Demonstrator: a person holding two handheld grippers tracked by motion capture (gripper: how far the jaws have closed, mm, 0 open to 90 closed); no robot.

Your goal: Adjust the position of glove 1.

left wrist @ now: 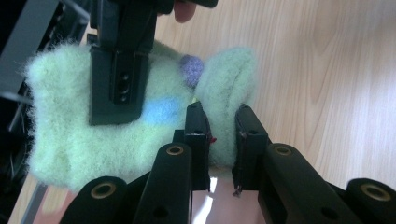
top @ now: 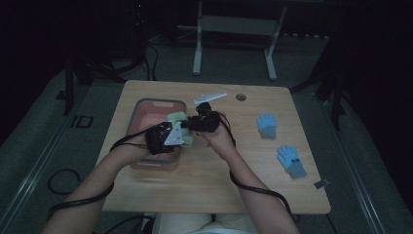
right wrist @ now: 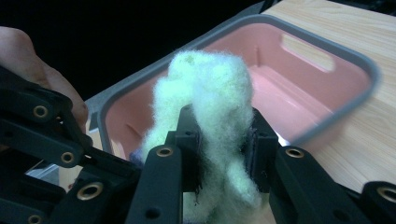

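Both grippers clamp one fuzzy pale-green glove over the right edge of the pink bin, left of the table's centre; the left gripper pinches a fold of it, while the right gripper, at its 2 o'clock, squeezes another bunch. Two blue gloves lie at 3 o'clock, well apart from the bin; a white strip rests at 12 o'clock.

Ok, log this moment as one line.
left gripper: shut on fuzzy green glove | right gripper: shut on it | pink bin | two blue gloves aside
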